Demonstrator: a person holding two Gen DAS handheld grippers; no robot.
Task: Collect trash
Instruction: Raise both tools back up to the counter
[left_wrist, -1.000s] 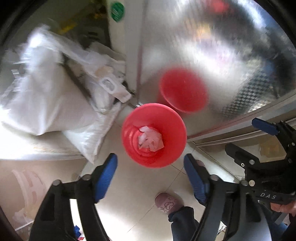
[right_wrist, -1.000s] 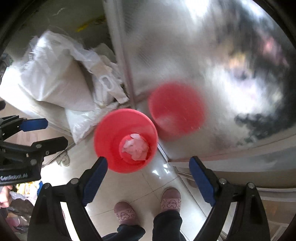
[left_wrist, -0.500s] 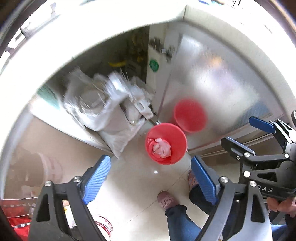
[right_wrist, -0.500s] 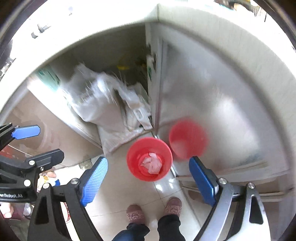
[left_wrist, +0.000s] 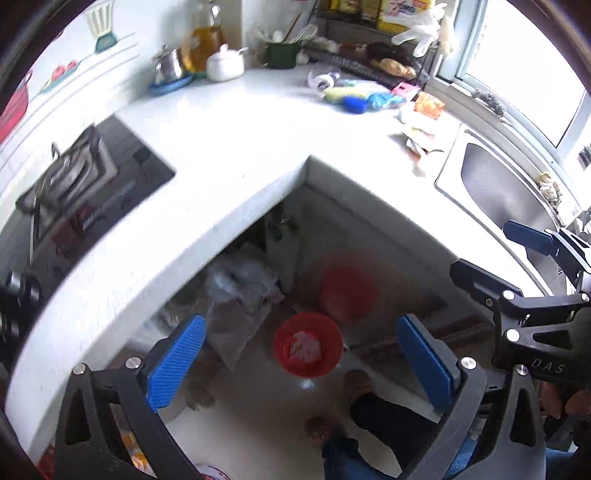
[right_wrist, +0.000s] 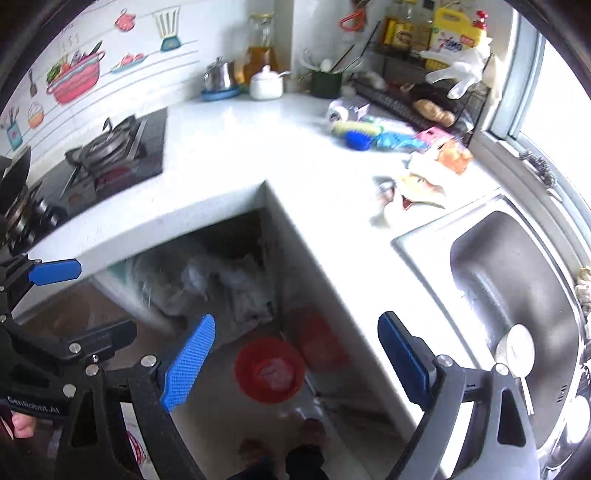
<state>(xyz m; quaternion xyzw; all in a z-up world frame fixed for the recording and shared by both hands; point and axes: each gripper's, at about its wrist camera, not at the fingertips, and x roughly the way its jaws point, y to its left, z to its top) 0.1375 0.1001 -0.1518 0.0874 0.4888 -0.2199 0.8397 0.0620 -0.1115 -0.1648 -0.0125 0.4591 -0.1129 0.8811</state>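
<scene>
Blurred bags (left_wrist: 240, 288) under counter (left_wrist: 236, 155), behind red bin (left_wrist: 307, 344).

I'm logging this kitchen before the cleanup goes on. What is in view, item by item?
bin: one, red, on the floor by the cabinet, crumpled paper inside
bags: several, whitish, under the counter
counter: one, white, L-shaped
stove: one, black, set in the counter's left part
sink: one, steel, at right
wrappers: a few, mixed colours, on the counter near the sink
brush: one, blue, on the counter
left gripper: blue pads, opening, nothing between them
right gripper: blue pads, open, empty
</scene>
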